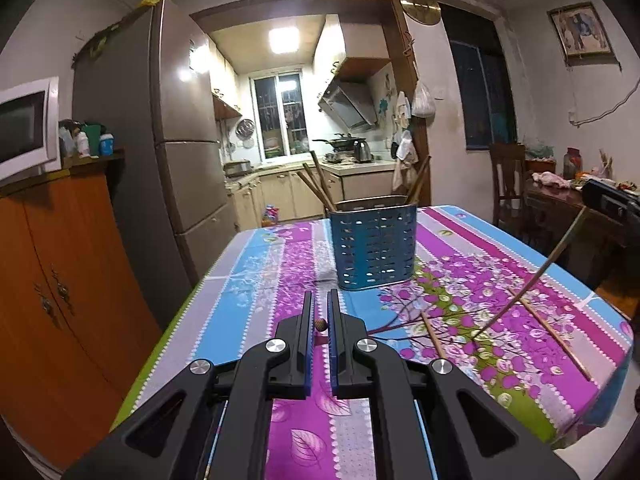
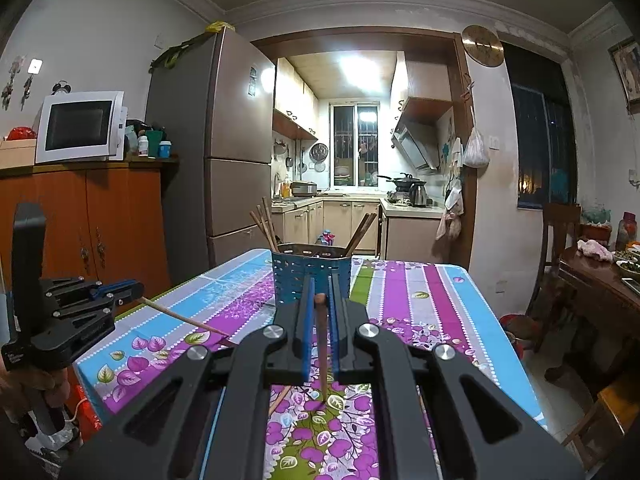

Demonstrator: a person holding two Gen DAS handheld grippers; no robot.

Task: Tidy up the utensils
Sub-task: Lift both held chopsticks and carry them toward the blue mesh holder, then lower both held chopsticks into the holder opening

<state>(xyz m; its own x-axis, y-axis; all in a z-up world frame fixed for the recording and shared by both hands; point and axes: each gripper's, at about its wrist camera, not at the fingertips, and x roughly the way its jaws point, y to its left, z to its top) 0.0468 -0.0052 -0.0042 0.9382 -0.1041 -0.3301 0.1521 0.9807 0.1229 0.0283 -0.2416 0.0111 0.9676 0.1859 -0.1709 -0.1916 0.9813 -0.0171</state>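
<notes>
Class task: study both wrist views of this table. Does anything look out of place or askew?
Yes. Two thin wooden chopsticks lie loose on the floral tablecloth, at different angles, outside the blue perforated utensil holder. Each gripper, left and right, clamps another chopstick, tip touching the cloth.

Table [image 1: 280, 264] under a purple-and-blue floral cloth; blue perforated utensil holder [image 1: 374, 248] standing mid-table, two loose chopsticks [image 1: 548, 338] lying flat nearby.

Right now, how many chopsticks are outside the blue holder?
4. Left gripper holds one, right gripper holds one, two loose chopsticks lie on the tablecloth. More may be hidden.
</notes>
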